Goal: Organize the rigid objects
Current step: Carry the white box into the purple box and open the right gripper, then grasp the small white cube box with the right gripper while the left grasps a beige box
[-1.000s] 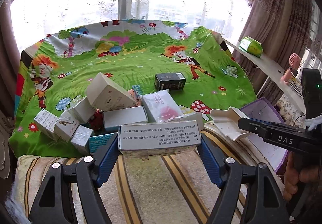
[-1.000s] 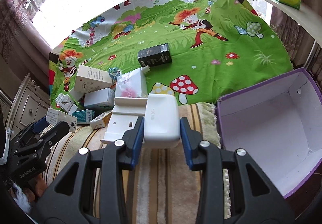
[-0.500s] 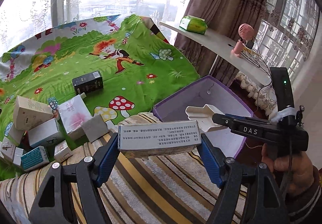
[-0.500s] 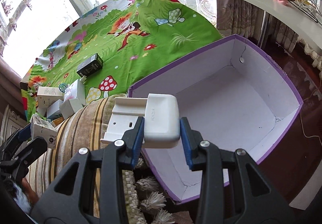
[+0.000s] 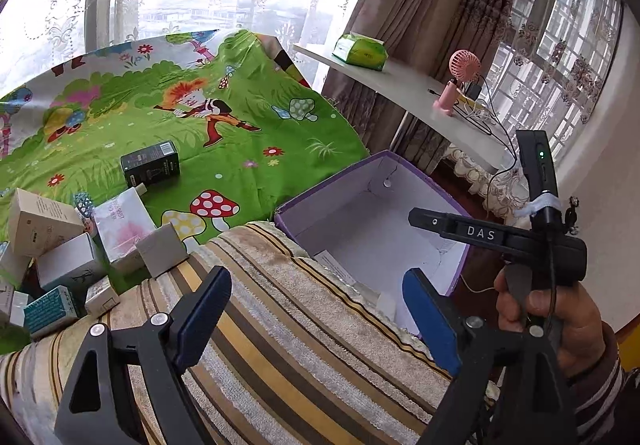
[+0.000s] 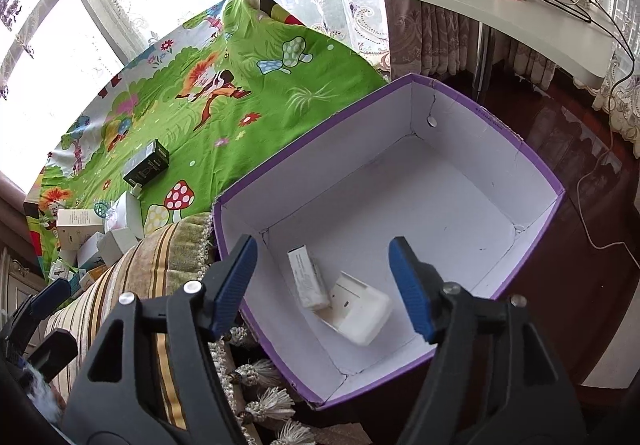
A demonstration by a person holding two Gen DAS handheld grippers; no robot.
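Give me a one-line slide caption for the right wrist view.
Open right gripper above the purple box, white plastic piece and small carton lying inside.

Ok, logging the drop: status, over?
Left gripper and right gripper open, empty, jaws just widened. Printed carton and white plastic piece lie in purple box. Nothing obstructing.

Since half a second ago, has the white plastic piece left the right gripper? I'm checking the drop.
Yes. It now lies in the purple box, on its floor beside the printed carton; the white plastic piece sits below the right gripper, whose jaws have just opened.

Empty left claw (image 5: 316,315) beside purple box (image 5: 372,233)
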